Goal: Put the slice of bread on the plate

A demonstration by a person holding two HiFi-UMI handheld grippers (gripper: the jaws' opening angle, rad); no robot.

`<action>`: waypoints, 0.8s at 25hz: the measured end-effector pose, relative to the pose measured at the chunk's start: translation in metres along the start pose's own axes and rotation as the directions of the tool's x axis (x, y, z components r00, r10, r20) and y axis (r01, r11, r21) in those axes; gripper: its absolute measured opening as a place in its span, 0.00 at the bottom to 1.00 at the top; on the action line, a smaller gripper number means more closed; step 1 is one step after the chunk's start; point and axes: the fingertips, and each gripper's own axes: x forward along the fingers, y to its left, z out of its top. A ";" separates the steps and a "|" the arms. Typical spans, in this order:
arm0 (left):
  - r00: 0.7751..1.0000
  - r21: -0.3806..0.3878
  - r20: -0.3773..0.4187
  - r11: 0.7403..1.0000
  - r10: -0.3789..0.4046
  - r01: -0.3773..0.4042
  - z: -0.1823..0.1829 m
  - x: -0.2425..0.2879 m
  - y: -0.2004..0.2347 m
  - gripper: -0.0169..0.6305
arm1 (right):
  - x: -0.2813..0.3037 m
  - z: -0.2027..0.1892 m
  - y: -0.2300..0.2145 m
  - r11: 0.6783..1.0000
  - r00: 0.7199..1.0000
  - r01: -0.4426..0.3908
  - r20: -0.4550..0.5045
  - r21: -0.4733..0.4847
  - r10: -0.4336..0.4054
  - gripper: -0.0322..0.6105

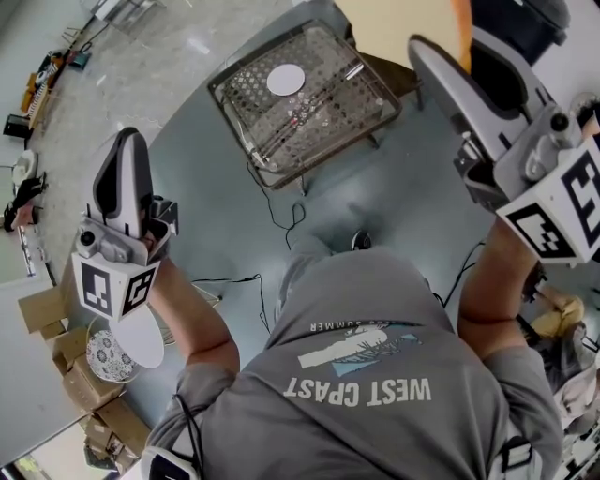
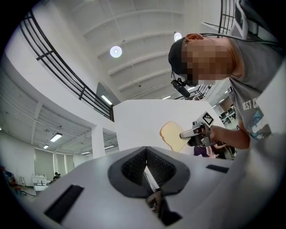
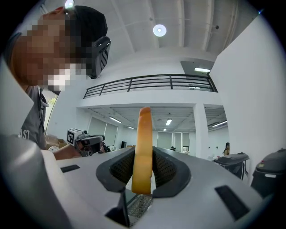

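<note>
A tan slice of bread (image 3: 143,147) stands edge-on between the pads of my right gripper (image 3: 144,172), which is shut on it. From the head view the bread (image 1: 398,28) is held high at the upper right in the right gripper (image 1: 427,52). A small white plate (image 1: 286,80) lies on a wire rack (image 1: 361,112) far below. My left gripper (image 1: 127,150) is raised at the left, apart from the bread. Its pads meet with nothing between them (image 2: 146,164). The left gripper view shows the bread (image 2: 174,135) flat-on, held by the right gripper (image 2: 185,134).
The rack stands on a low table over a grey floor. Black cables (image 1: 277,211) trail across the floor. Cardboard boxes (image 1: 80,375), a white disc (image 1: 141,337) and a patterned plate (image 1: 105,356) lie at the lower left. The person's head and torso fill the lower middle.
</note>
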 end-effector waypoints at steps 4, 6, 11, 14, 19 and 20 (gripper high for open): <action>1.000 -0.010 -0.005 1.000 0.005 -0.005 0.001 0.000 0.000 0.04 | 0.000 -0.001 0.001 1.000 1.000 -0.008 -0.013 0.009 0.009 0.19; 1.000 -0.017 -0.002 1.000 0.002 -0.002 0.000 0.001 0.002 0.04 | 0.002 0.000 0.001 1.000 1.000 -0.004 -0.016 0.010 0.004 0.19; 1.000 -0.027 0.012 0.999 -0.017 0.018 0.006 0.002 0.010 0.04 | 0.007 0.009 0.008 1.000 1.000 0.008 -0.029 0.004 -0.008 0.19; 0.999 -0.026 0.016 0.999 -0.032 0.032 -0.005 0.011 0.026 0.04 | 0.022 0.004 -0.001 1.000 0.999 0.025 -0.025 0.003 -0.025 0.19; 0.999 -0.035 0.017 0.999 -0.041 0.042 -0.034 0.022 0.083 0.04 | 0.081 -0.009 -0.017 0.999 0.998 0.039 -0.042 0.007 -0.039 0.19; 0.999 -0.037 0.019 0.998 -0.045 0.046 -0.037 0.023 0.092 0.04 | 0.089 -0.010 -0.019 0.999 0.998 0.044 -0.044 0.007 -0.043 0.19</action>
